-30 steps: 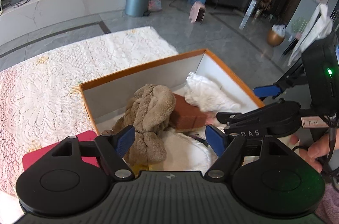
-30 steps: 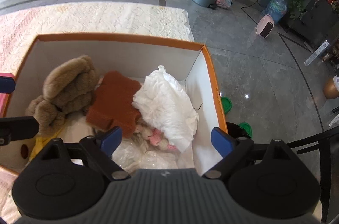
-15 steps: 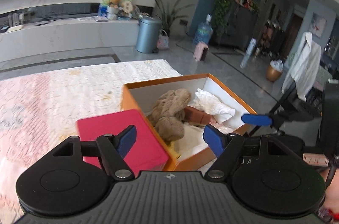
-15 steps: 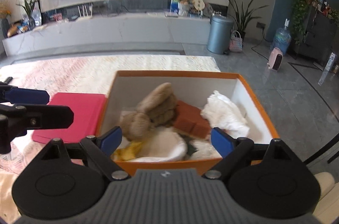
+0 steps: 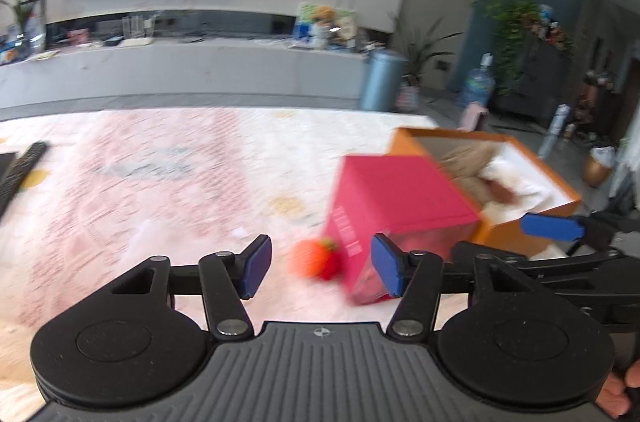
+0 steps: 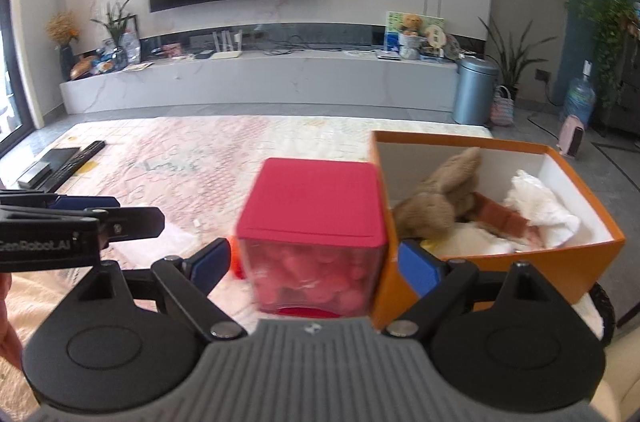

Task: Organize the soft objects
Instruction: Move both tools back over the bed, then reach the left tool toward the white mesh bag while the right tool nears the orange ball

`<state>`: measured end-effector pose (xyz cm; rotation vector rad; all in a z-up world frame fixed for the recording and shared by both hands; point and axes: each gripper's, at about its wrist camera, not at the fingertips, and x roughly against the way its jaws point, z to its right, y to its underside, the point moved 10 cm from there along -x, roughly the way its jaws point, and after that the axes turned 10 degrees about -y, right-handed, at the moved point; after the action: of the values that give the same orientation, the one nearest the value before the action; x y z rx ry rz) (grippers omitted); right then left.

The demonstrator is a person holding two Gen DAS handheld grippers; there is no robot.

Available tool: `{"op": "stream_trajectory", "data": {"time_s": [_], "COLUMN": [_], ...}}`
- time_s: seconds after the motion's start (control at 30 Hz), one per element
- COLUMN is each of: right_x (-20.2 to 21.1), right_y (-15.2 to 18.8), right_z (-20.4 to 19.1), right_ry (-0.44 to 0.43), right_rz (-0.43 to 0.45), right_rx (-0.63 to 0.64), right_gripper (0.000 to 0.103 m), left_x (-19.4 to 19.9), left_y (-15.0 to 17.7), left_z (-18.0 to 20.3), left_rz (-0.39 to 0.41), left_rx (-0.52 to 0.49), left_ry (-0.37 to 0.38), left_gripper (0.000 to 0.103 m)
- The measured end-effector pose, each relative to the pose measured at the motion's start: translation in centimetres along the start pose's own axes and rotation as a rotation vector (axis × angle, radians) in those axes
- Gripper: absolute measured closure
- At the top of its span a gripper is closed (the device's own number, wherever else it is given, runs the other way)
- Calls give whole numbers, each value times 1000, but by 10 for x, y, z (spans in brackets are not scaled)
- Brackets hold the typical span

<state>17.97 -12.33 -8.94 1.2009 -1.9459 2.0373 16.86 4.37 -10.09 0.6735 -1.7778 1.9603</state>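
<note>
An orange box (image 6: 520,268) at the table's right end holds soft things: a brown plush (image 6: 440,194), a rust cloth (image 6: 502,216) and a white cloth (image 6: 540,202). The box also shows in the left wrist view (image 5: 512,228). A clear box with a pink lid (image 6: 316,202) stands left of it, also in the left wrist view (image 5: 396,194). A red strawberry toy (image 5: 316,258) lies on the cloth. My left gripper (image 5: 320,268) is open and empty, right in front of the toy. My right gripper (image 6: 314,262) is open and empty before the pink-lidded box.
A lace tablecloth (image 6: 192,158) covers the table. A remote (image 6: 76,160) and a dark flat box (image 6: 44,162) lie at the far left. A white scrap (image 5: 140,238) lies left of the strawberry toy. Floor drops off beyond the orange box.
Both grippers have pulled back out of the orange box and swung left. The pink-lidded box and strawberry toy have come into view. Both stay open.
</note>
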Motion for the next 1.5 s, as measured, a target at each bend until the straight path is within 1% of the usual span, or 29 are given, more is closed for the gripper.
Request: {"op": "stream_trajectory", "data": {"time_s": [0.1,0.17,0.2,0.27,0.33,0.57,0.67,0.7,0.73,0.83,0.93,1.07,1.23,1.3,1.37,1.4,1.43,1.5], "right_x": [-11,-20,-25,-36,-47,-80,-96,-101,-106,-117,-126,-136,-143,-142,-136,-136,-138,-146], "right_y": [7,12,14,17,19,23,25,25,25,26,26,28,33,32,26,24,22,19], "right_z": [-24,-39,-45,-56,-64,-78,-79,-79,-78,-79,-78,-77,-80,-84,-96,-101,-104,-103], "right_ry": [-25,-46,-56,-72,-83,-65,-55,-47,-37,-28,-12,15,72,114,133,147,165,177], "right_rz": [-22,-40,-50,-71,-91,-127,-144,-148,-151,-156,-157,-160,-167,-153,-97,-83,-79,-100], "right_rx": [47,74,85,110,137,245,256,261,268,285,296,311,371,422,518,564,608,631], "right_gripper": [15,22,24,32,35,37,41,41,41,42,42,42,44,44,45,45,45,45], "left_x": [-1,-2,-3,-6,-10,-27,-33,-34,-36,-39,-40,-43,-48,-47,-47,-47,-47,-47], "left_y": [12,18,23,28,34,56,61,62,62,64,65,67,69,69,69,68,69,68], "left_z": [-28,-43,-50,-58,-66,-79,-85,-87,-88,-91,-90,-86,-88,-89,-90,-91,-92,-94], "left_rz": [-24,-31,-37,-46,-62,-128,-158,-162,-168,-180,-186,-195,-209,-207,-205,-203,-204,-205], "left_rx": [38,49,54,59,61,87,117,126,135,156,148,127,146,151,159,164,167,175], "left_ry": [-43,-67,-69,-73,-90,-112,-112,-117,-122,-123,-122,-120,-112,-115,-117,-118,-122,-124], "left_gripper": [44,46,48,50,53,64,73,77,84,97,102,102,102,102,102,101,100,99]}}
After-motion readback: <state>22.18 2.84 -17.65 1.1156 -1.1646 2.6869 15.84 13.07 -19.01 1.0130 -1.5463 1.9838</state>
